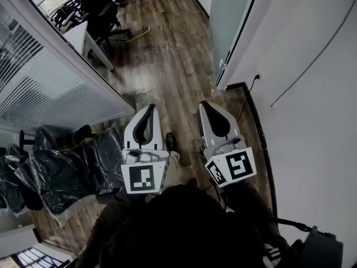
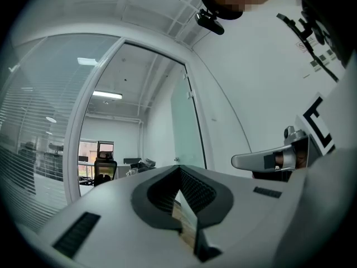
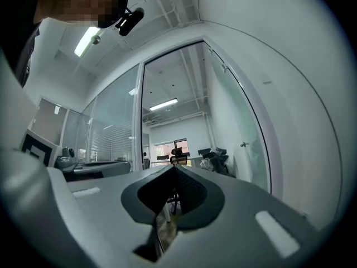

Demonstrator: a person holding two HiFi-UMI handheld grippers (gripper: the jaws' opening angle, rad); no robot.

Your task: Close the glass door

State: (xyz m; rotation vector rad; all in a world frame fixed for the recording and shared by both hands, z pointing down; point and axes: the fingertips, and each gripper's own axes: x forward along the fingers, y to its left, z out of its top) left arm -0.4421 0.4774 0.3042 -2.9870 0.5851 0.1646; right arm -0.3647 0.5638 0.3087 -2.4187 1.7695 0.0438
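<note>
Wood floor point(image 1: 167, 43) meets glass door point(image 1: 234, 15) edge, seemingly ajar

I am looking at a frosted, pale green glass door point(image 1: 233, 21) edged in black, next to a plain white wall point(image 1: 312, 94). The plank floor point(image 1: 167, 54) is showing streaky brown and grey wood grain. The left gripper point(image 1: 151, 107) and right gripper point(image 1: 205, 104) are showing white shells, black pads and black-and-white square markings. The blinds point(image 1: 39, 88) are showing fine grey-white stripes. The chairs point(image 1: 61, 172) are gleaming black under clear plastic.
</note>
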